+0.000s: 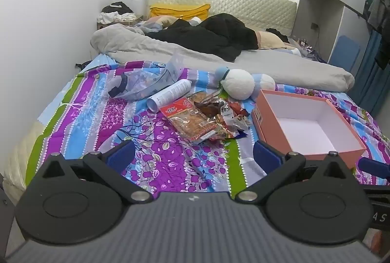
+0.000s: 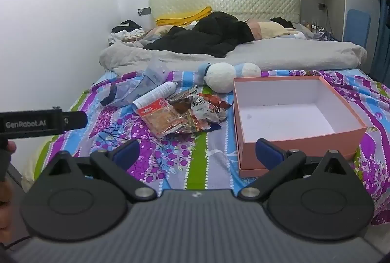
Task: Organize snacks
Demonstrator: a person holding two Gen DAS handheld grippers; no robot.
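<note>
A heap of snack packets [image 1: 209, 117] [image 2: 181, 114] lies on the patterned bedspread, topped by a flat red-and-clear pack [image 1: 189, 118] [image 2: 162, 118]. To its right stands a pink cardboard box [image 1: 268, 131] [image 2: 246, 148] with a white inside and nothing in it. My left gripper [image 1: 195, 155] hovers open over the bedspread, short of the heap, its jaws wide with nothing between them. My right gripper [image 2: 198, 153] is open too, its right finger in front of the box's near wall. The left gripper's body [image 2: 36, 123] shows at the left of the right wrist view.
A white spray can [image 1: 170, 95] [image 2: 156, 95], a crumpled clear plastic bag [image 1: 146, 80] [image 2: 136, 90] and a blue-and-white plush toy [image 1: 241, 82] [image 2: 221, 76] lie behind the snacks. A grey duvet [image 1: 268, 63] and black clothes [image 1: 207, 36] fill the far bed. A wall runs along the left.
</note>
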